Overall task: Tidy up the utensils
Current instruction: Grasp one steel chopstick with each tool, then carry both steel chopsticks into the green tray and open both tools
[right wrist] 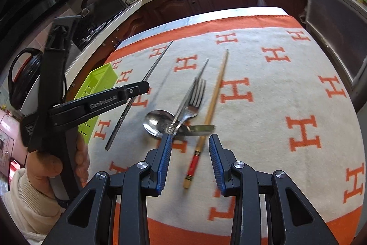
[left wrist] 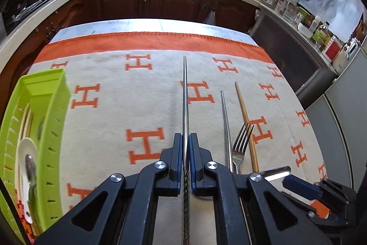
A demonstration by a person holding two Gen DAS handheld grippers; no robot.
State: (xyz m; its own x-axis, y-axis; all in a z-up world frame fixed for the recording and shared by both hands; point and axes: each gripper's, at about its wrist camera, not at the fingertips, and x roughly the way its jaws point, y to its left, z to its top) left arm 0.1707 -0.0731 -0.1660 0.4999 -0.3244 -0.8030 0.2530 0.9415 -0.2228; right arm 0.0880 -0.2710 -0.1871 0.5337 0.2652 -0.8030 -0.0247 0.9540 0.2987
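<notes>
My left gripper (left wrist: 185, 137) is shut on a metal chopstick (left wrist: 185, 93) and holds it above the cloth; it shows from the side in the right wrist view (right wrist: 137, 86), with the chopstick (right wrist: 158, 61) pointing away. My right gripper (right wrist: 189, 139) is open and empty, low over a wooden chopstick (right wrist: 214, 100) with a red end. Beside it lie a fork (right wrist: 195, 100), a second metal chopstick (right wrist: 197, 77) and a spoon (right wrist: 158, 122). The fork (left wrist: 240, 141), metal chopstick (left wrist: 226, 125) and wooden chopstick (left wrist: 245, 121) also show in the left wrist view. A green utensil tray (left wrist: 57, 130) is at the left.
The table carries a cream and orange cloth with H letters (left wrist: 128, 93). The green tray (right wrist: 98, 84) holds a white spoon (left wrist: 26, 153) and wooden chopsticks (left wrist: 26, 121). Dark cabinets (left wrist: 160, 1) and a cluttered counter (left wrist: 309, 22) ring the table.
</notes>
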